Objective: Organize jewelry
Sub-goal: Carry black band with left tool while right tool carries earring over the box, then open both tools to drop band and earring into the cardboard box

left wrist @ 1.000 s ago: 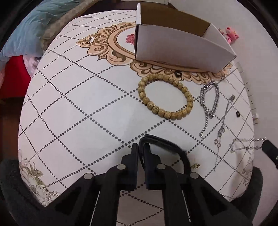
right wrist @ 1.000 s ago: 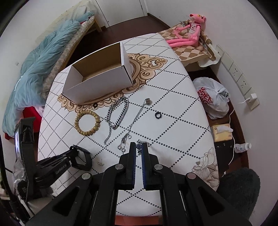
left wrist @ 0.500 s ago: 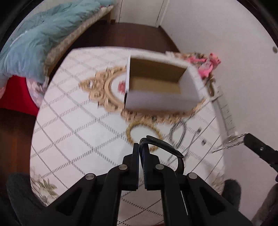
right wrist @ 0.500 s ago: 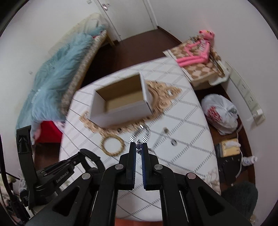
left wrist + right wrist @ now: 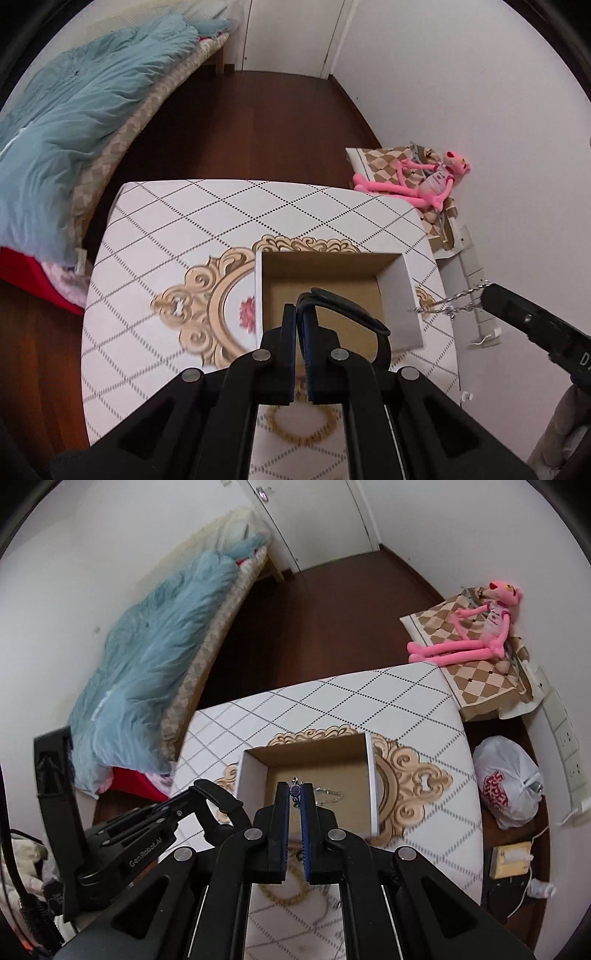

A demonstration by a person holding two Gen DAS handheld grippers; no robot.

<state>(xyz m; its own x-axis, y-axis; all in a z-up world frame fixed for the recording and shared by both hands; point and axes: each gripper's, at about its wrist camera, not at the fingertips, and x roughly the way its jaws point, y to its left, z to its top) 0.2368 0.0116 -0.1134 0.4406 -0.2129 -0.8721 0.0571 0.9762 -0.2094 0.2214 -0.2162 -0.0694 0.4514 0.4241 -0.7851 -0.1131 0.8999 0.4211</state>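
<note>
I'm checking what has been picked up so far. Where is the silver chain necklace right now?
The silver chain necklace is pinched in the right gripper, hanging over the open cardboard box; in the left wrist view it dangles beside the box's right wall.

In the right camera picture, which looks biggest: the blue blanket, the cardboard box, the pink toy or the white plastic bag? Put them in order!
As they look in the right wrist view:
1. blue blanket
2. cardboard box
3. pink toy and white plastic bag: about the same, too close to rank.
This is how they look, not true size.
</note>
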